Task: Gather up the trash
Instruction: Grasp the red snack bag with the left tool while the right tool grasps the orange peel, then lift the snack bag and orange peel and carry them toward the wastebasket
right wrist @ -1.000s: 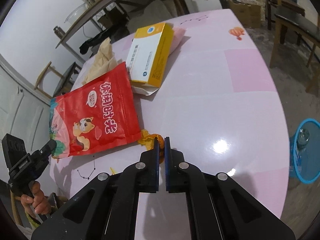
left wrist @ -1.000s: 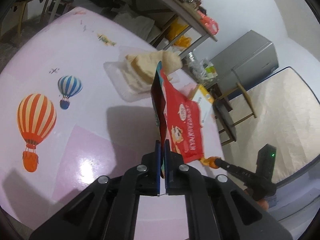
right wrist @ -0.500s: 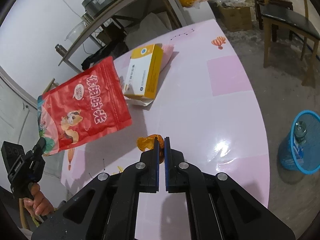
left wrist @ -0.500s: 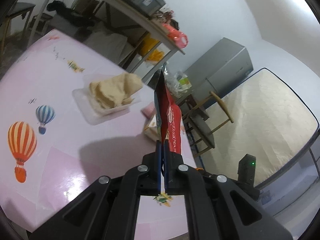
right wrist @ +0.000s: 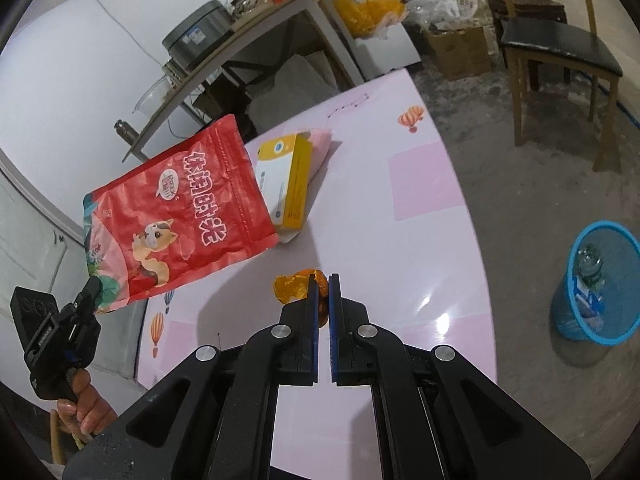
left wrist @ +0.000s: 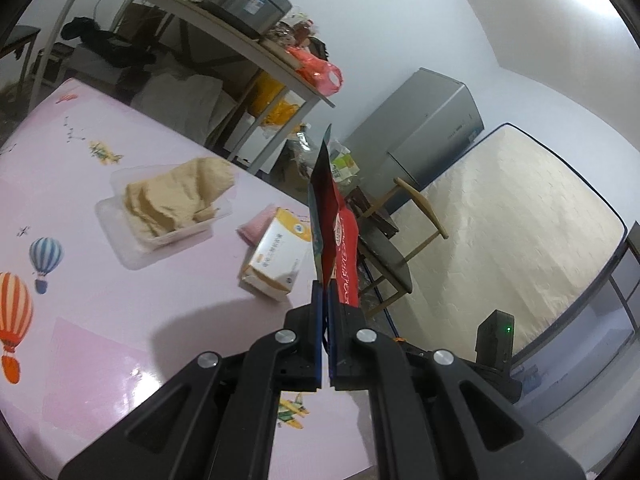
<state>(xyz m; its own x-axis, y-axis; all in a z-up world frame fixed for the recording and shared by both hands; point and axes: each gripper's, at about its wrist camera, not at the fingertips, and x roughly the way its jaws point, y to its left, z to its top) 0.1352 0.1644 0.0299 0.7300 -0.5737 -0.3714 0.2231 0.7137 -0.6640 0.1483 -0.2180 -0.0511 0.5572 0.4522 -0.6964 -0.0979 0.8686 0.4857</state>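
My left gripper (left wrist: 325, 292) is shut on a red snack bag (left wrist: 338, 236) and holds it in the air above the pink table (left wrist: 120, 320). The bag also shows in the right wrist view (right wrist: 176, 216), hanging from the left gripper (right wrist: 90, 286). My right gripper (right wrist: 324, 280) is shut on an orange peel (right wrist: 292, 290) and holds it above the table (right wrist: 420, 240). A yellow and white box (left wrist: 276, 260) lies on the table, also seen in the right wrist view (right wrist: 288, 180).
A clear tray (left wrist: 116, 216) with brown crumpled paper (left wrist: 176, 200) sits on the table. A blue waste basket (right wrist: 596, 284) stands on the floor right of the table. A chair (right wrist: 556, 48) and a cluttered shelf (left wrist: 200, 12) stand nearby.
Both grippers have risen from the table. The red bag was lifted off the surface and now hangs in the air. The orange peel came up with the right gripper.
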